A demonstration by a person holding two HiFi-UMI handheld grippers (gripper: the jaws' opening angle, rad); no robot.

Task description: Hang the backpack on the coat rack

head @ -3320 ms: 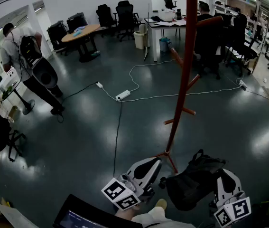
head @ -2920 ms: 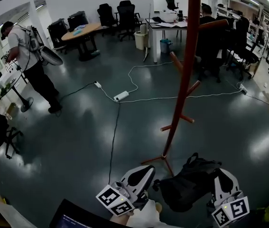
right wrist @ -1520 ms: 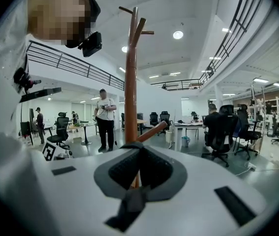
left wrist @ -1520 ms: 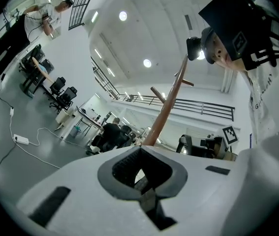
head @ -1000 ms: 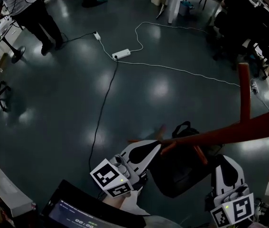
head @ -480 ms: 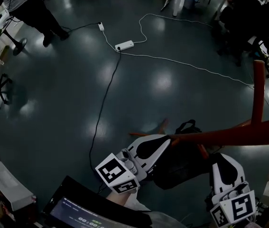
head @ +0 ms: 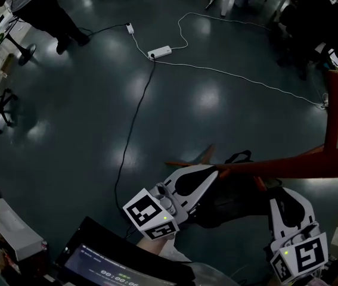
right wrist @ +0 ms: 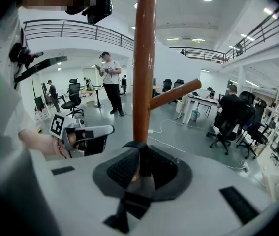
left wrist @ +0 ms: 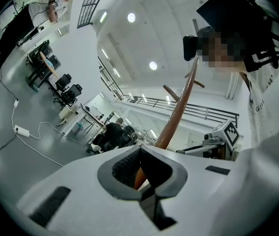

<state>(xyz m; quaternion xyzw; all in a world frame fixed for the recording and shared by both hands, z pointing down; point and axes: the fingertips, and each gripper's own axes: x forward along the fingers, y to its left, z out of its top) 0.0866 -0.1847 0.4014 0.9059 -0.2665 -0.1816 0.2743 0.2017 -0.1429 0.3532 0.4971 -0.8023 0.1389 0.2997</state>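
Note:
The black backpack (head: pixel 231 198) hangs between my two grippers, pressed up against the red-brown coat rack pole (head: pixel 288 167). In the head view a peg (head: pixel 334 112) sticks out of the pole at the far right. My left gripper (head: pixel 207 177) holds the bag's left side, with its jaws (left wrist: pixel 140 173) closed to a thin slit over dark fabric. My right gripper (head: pixel 285 200) holds the right side. In the right gripper view a black strap (right wrist: pixel 129 203) runs between that gripper's (right wrist: pixel 140 168) pads. Its jaws are opening slightly, with the strap still pinched. The pole (right wrist: pixel 144 63) stands just beyond.
The rack's feet (head: pixel 198 158) spread out on the dark glossy floor. A power strip (head: pixel 160 52) with cables lies farther out. One person stands at the top left (head: pixel 43 11) and another sits at the top right (head: pixel 312 11). A screen (head: pixel 115 270) lies at the bottom edge.
The backpack has come up from beside the rack's foot to the pole. The head view has tipped down. Over the last second both grippers and the bag barely shifted.

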